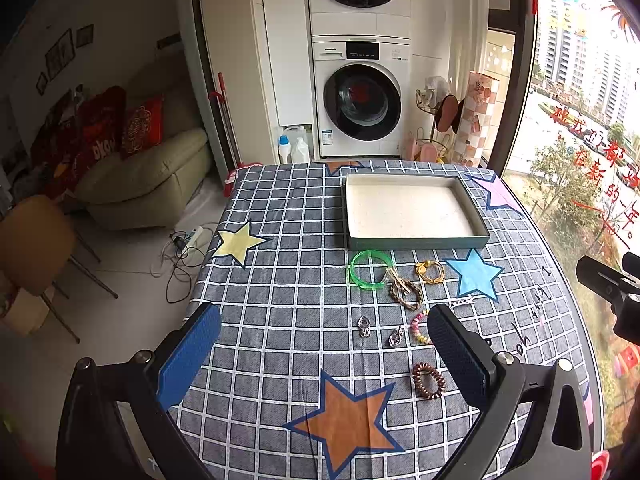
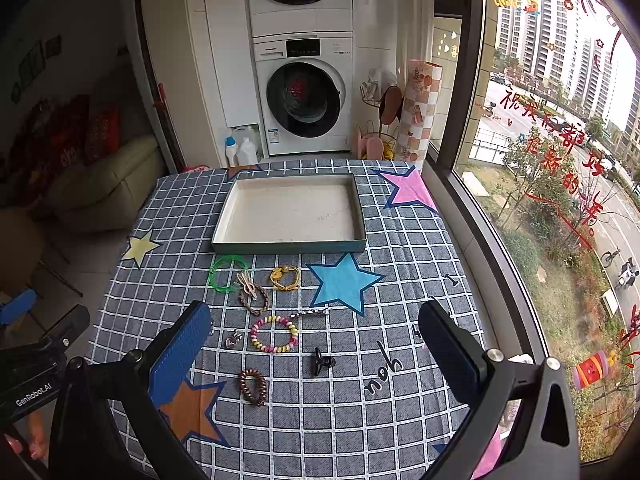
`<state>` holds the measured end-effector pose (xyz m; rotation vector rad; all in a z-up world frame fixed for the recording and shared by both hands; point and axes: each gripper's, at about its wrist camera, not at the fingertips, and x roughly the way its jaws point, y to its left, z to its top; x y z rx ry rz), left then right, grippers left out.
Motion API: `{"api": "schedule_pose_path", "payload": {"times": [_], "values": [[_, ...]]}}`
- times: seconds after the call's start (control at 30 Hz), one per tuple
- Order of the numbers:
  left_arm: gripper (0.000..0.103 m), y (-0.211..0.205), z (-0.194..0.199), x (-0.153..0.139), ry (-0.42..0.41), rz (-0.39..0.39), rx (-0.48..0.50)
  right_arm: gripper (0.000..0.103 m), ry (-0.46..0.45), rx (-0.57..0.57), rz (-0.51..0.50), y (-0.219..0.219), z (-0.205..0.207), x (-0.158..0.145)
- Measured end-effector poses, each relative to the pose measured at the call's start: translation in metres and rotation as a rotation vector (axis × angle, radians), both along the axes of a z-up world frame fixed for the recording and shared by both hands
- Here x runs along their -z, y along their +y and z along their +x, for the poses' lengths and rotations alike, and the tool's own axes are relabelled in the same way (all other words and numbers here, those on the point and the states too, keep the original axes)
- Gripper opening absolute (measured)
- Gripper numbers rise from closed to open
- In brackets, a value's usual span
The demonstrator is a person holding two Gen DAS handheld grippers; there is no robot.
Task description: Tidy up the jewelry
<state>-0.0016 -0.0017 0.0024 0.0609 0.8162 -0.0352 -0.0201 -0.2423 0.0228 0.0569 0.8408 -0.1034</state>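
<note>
An empty shallow tray (image 1: 416, 245) (image 2: 288, 246) sits at the far middle of the checked tablecloth. In front of it lie a green bangle (image 1: 370, 269) (image 2: 227, 273), a braided bracelet (image 1: 406, 294) (image 2: 253, 296), a yellow bracelet (image 1: 430, 272) (image 2: 285, 277), a pastel bead bracelet (image 2: 274, 333) (image 1: 419, 327), a brown coil hair tie (image 1: 428, 381) (image 2: 253, 386), silver pendants (image 1: 364, 326) (image 2: 233, 338), a hair pin (image 2: 310, 313) and a black clip (image 2: 321, 361). My left gripper (image 1: 324, 354) and right gripper (image 2: 316, 354) hover open and empty above the near table.
The table (image 2: 400, 420) ends at a window on the right and drops to the floor on the left. A washer and dryer stack (image 1: 362, 108) stands behind, with a sofa (image 1: 148, 176) and chair at left.
</note>
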Motion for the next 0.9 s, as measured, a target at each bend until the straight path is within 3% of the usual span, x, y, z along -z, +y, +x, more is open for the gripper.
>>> {"api": "schedule_pose_path", "payload": {"times": [0.9], "values": [[0.103,-0.0016,-0.0016,0.0042,0.004,0.006,-0.002,0.103,0.001,-0.001,0.002,-0.0011,0.0004,0.0012]]}}
